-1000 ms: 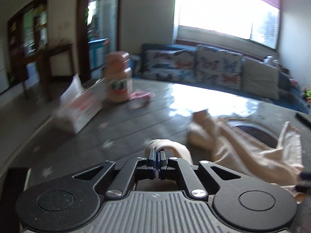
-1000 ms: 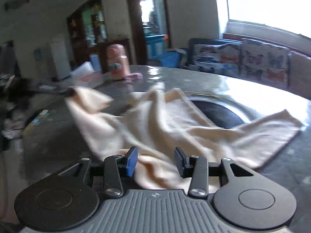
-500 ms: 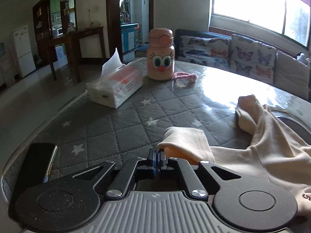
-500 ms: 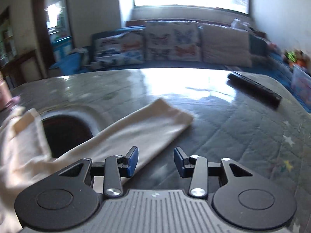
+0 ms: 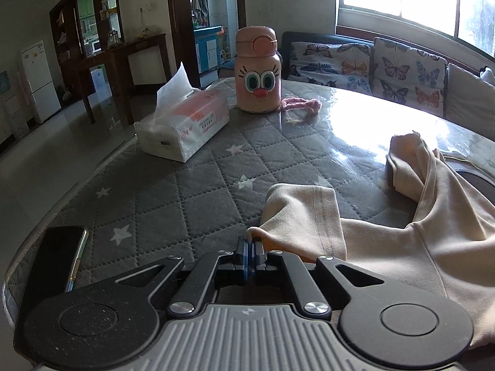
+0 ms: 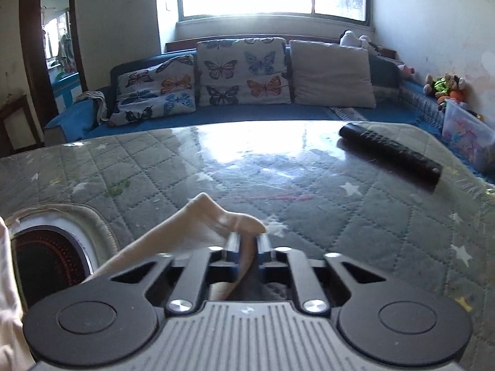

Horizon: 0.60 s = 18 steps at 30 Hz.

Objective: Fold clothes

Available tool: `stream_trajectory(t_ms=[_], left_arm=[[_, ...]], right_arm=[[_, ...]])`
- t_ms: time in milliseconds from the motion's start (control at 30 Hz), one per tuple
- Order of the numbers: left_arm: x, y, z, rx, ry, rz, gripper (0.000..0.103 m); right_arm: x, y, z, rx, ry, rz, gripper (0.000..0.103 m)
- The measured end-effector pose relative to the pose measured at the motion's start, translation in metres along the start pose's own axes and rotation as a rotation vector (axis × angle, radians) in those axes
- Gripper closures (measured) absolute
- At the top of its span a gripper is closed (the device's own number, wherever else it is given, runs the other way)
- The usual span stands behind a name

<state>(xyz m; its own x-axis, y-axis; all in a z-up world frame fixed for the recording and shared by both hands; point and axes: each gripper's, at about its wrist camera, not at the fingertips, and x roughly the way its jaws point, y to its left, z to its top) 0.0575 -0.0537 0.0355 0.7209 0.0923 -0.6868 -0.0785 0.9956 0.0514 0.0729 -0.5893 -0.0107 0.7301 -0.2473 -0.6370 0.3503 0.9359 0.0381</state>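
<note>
right wrist – right gripper [image 6: 247, 242] jaws closing, pinching the cream garment [image 6: 198, 225]

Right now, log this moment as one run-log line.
left claw: shut on cream garment | right claw: shut on garment sleeve end | fold: not yet made

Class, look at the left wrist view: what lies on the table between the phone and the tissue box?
Nothing: between the phone and the tissue box only bare quilted table cover shows in the left wrist view.
</note>
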Motion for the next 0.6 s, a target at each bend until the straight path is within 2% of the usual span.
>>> stream_trajectory(t_ms=[300,600], left_arm=[[-0.004,0.004,-0.001,0.003,-0.017,-0.024,0.100],[-0.022,0.011,-0.002,0.006,-0.047,-0.095,0.100]], right_arm=[[-0.040,-0.031,-0.010,0.011,-0.043,-0.085,0.099],[-0.105,-0.079,-0.056,0.072,-0.075,-0.190,0.100]])
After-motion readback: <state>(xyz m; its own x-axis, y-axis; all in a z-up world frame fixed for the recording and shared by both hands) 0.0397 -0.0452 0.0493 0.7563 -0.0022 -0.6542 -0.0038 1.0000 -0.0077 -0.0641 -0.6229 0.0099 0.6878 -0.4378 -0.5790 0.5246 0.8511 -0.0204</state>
